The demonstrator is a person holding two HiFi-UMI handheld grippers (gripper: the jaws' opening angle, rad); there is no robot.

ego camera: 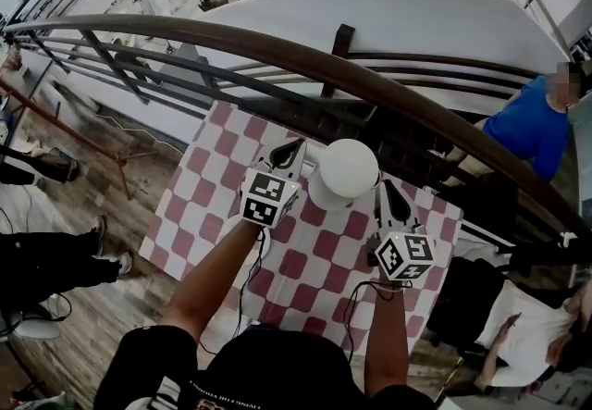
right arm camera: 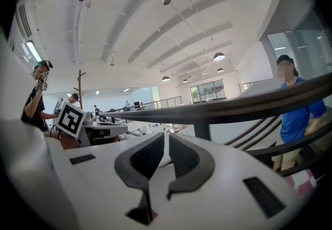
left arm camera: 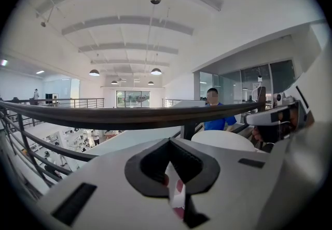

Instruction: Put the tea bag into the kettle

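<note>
Left claw (ego camera: 289, 153): jaws together, nothing certain between them. A sliver of red-and-white check shows through the gap, probably the tabletop (ego camera: 199, 205) cloth. Right claw (ego camera: 389, 199): jaws together too, empty as far as I can see. White kettle (ego camera: 343, 173) stands on the tabletop between the two claws, near both; its top looks covered. Tea bag: not found in any view. Judgement: the step in hand is finding the bag and opening the kettle. Best done by steadying the kettle with one claw, lifting the lid straight up, then pinching the bag by its body.
</note>
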